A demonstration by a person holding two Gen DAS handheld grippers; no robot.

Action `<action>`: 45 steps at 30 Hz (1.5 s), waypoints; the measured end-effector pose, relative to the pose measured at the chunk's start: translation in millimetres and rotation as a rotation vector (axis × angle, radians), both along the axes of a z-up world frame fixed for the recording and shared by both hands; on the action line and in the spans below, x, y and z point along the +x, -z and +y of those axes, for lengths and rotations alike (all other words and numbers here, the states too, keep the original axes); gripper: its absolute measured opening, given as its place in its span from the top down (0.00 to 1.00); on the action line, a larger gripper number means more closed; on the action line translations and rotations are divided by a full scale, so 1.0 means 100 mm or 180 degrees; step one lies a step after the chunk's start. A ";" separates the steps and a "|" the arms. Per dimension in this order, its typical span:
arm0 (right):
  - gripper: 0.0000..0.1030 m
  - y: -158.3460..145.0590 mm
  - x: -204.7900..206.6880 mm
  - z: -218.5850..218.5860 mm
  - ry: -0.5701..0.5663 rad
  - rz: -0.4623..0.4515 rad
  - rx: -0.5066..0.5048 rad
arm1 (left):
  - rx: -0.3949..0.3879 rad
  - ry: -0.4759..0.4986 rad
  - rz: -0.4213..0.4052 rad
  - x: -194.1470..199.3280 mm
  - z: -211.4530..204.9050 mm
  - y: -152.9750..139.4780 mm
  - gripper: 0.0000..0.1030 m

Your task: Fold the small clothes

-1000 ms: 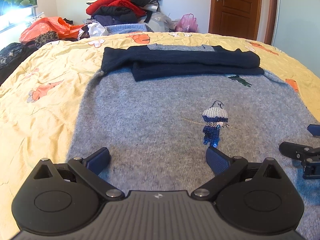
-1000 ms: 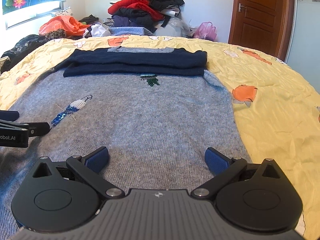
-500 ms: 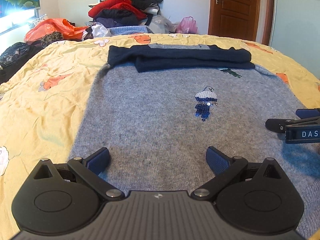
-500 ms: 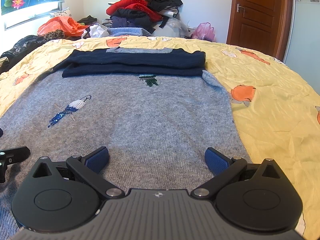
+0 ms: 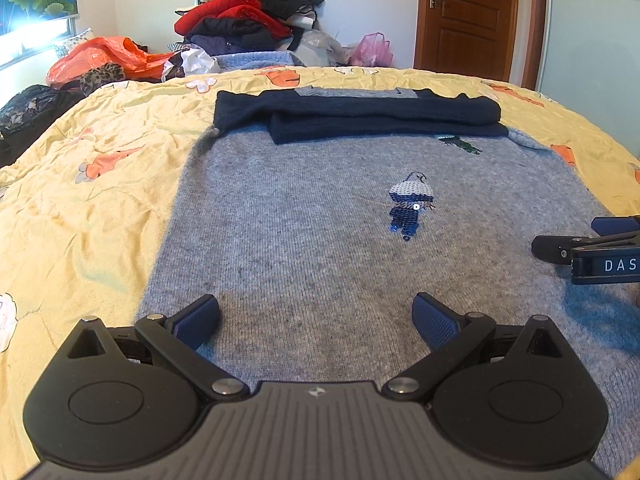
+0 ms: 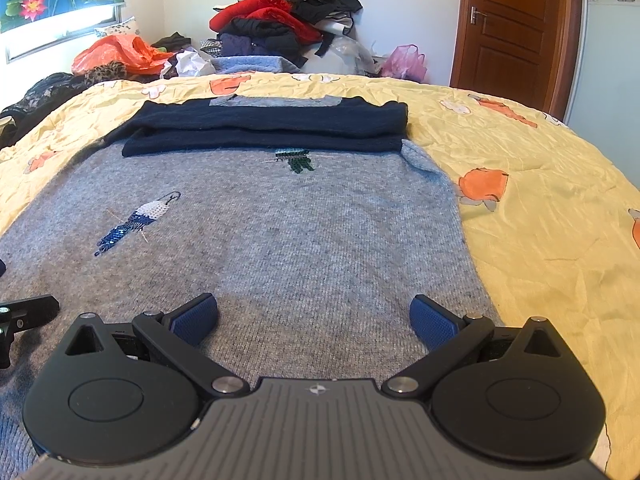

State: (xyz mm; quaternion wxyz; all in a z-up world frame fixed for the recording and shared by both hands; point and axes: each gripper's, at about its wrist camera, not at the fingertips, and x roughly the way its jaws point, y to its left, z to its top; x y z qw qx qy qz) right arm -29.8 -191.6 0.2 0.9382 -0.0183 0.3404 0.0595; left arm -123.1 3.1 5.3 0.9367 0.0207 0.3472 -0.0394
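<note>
Lying flat on yellow bedspread, grey sweater, navy sleeves folded across

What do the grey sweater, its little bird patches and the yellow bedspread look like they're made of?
Grey sweater: a soft, matte knit, probably wool or a blend; fine ribbed rows and a fuzzy nap show.
Bird patches: likely sequins or beads, since they glint in small scales.
Yellow bedspread: thin woven cloth with a faint sheen and sharp creases, possibly cotton or polyester; the look leaves it open.

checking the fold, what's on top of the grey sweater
Its navy sleeves lie folded across the upper part of the grey sweater. A green motif peeks out below them; whatever is under the sleeves is hidden.
</note>
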 end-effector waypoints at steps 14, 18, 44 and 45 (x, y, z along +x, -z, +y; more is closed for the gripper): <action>0.00 0.00 -0.13 0.00 0.0121 0.0013 -0.0003 | 0.0001 -0.0002 0.0000 0.00 0.00 0.00 0.00; 0.00 0.00 -0.13 0.00 0.0119 0.0009 0.0006 | 0.0000 -0.0001 0.0000 0.00 0.00 0.00 0.00; 0.00 0.00 -0.14 0.00 0.0118 0.0007 0.0008 | 0.0000 -0.0001 -0.0002 -0.01 0.00 0.00 0.00; 0.00 0.00 -0.14 0.00 0.0118 0.0007 0.0009 | 0.0000 -0.0001 -0.0003 -0.01 0.00 0.00 0.00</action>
